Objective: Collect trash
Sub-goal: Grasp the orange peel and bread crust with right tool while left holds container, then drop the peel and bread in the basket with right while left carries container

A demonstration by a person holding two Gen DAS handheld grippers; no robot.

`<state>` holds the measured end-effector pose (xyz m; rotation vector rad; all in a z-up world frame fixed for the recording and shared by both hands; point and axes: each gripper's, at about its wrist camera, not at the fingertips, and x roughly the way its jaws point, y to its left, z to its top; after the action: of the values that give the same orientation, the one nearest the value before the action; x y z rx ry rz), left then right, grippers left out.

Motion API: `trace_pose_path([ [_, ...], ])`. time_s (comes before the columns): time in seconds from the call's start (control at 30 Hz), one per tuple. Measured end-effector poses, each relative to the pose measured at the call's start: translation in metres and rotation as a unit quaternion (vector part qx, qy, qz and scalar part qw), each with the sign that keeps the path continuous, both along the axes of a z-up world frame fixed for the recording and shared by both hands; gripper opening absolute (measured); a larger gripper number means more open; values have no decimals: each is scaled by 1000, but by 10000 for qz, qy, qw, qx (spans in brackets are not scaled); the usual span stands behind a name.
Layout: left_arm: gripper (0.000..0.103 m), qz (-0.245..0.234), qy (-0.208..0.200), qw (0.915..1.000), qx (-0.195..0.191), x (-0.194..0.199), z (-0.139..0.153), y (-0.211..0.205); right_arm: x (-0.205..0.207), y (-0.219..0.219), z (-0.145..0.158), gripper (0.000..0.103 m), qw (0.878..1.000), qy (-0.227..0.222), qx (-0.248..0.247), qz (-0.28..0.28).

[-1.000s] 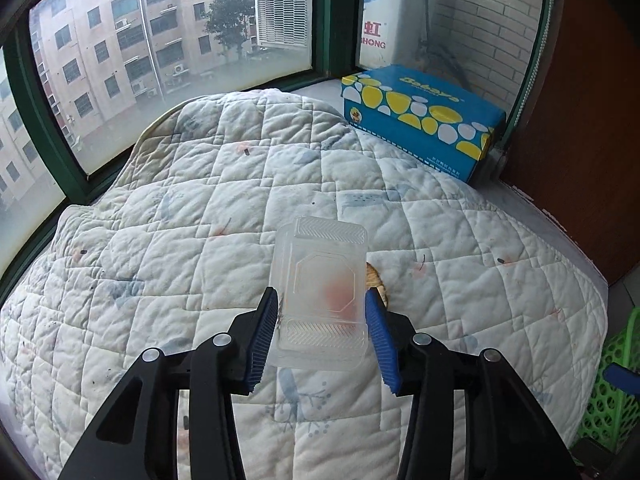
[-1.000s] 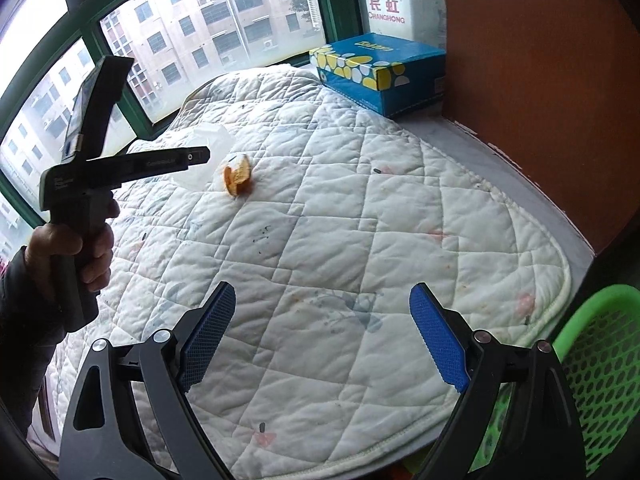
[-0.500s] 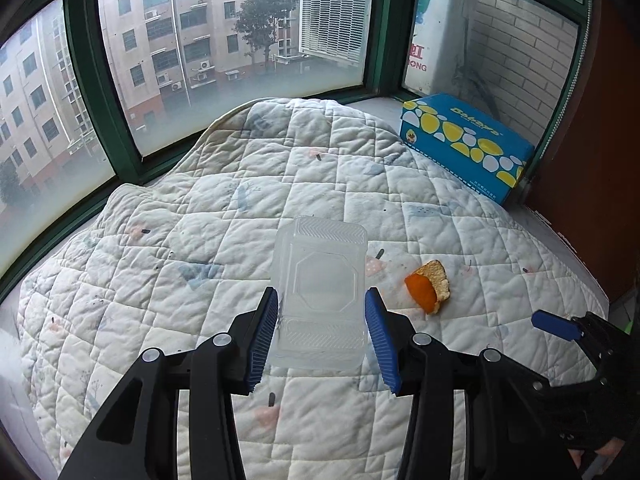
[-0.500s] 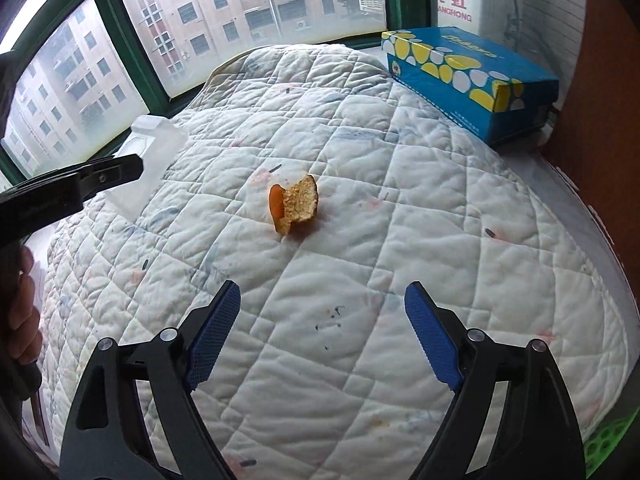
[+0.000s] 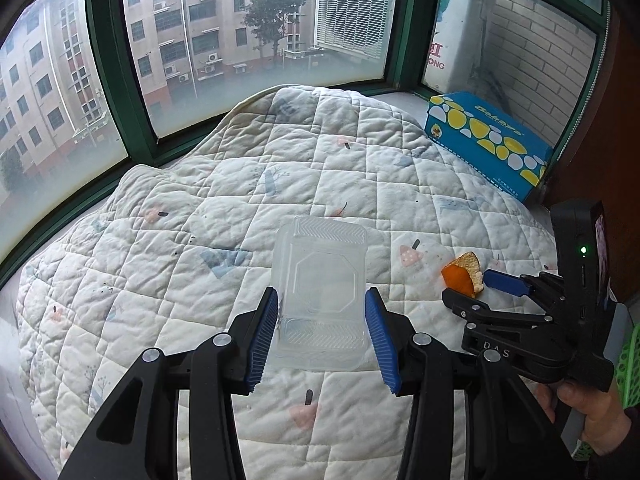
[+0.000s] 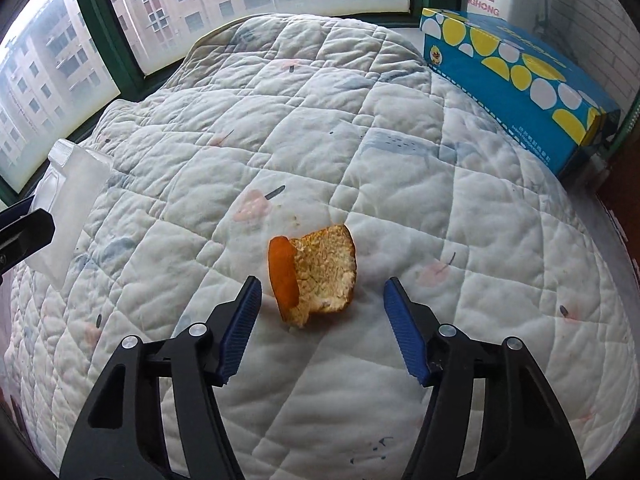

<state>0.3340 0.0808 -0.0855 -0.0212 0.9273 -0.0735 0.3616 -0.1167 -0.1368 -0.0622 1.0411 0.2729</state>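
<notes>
My left tongs (image 5: 322, 330) are clamped on the clear plastic box (image 5: 320, 292). My right tongs (image 6: 322, 314) have just been closing, pads apart and clear of the orange peel (image 6: 314, 278) between them, on the quilt (image 6: 360, 140).

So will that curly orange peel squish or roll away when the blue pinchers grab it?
The curled orange peel looks thin and probably light, so it may bend or squash rather than resist. Its lopsided curl seems unlikely to roll. Resting on the soft quilted white blanket, it might tip when the right gripper, whose jaws have just been closing, touches it.
</notes>
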Motion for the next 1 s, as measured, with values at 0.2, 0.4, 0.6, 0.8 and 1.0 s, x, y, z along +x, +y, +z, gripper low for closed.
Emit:
trace_pose_path([
  [0.2,44,3,18,10000,-53,2,-2,0,6,6,-1,48,9998,-47,-167,16],
  [0.4,44,8,46,10000,-61,1,-4,-1,5,8,2,35,9997,-142,-182,14],
  [0.6,44,37,70,10000,-54,-5,-3,0,-11,1,14,32,9998,-221,-27,-8],
  [0.8,44,-53,18,10000,-68,-22,5,-10,-43,-7,32,32,9995,-320,22,-6],
  [1.0,44,-206,-38,9997,-151,-47,15,-25,-84,-20,50,32,9991,-427,29,-14],
])
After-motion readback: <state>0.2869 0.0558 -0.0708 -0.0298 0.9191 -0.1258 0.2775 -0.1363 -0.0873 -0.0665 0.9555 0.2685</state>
